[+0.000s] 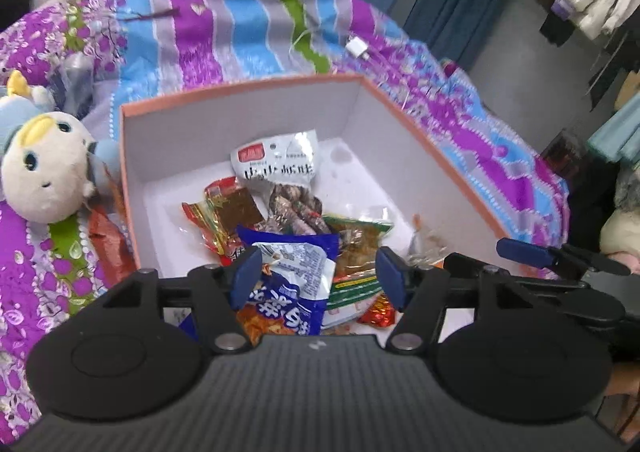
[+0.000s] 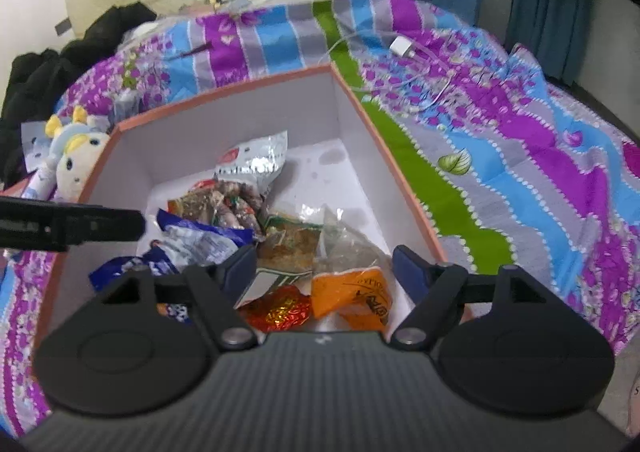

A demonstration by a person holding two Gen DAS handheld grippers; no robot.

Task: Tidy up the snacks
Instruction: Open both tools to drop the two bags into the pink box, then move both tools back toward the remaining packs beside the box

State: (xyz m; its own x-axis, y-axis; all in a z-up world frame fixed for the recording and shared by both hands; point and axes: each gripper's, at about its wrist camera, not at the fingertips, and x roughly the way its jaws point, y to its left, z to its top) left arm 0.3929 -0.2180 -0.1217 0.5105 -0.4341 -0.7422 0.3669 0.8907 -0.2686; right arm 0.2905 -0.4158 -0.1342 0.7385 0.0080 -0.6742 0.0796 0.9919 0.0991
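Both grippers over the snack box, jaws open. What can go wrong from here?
1. The packets overlap in a loose pile: the left gripper over the blue packet may pinch a neighbour too.
2. The right gripper hangs above the orange packet and the red candy; crinkly film may slip from the pads.
3. The grippers work side by side inside the box, so they may collide.

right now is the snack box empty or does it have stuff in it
Partly filled. The box holds a loose pile of packets, such as the blue packet and the silver packet, while its far floor lies bare.
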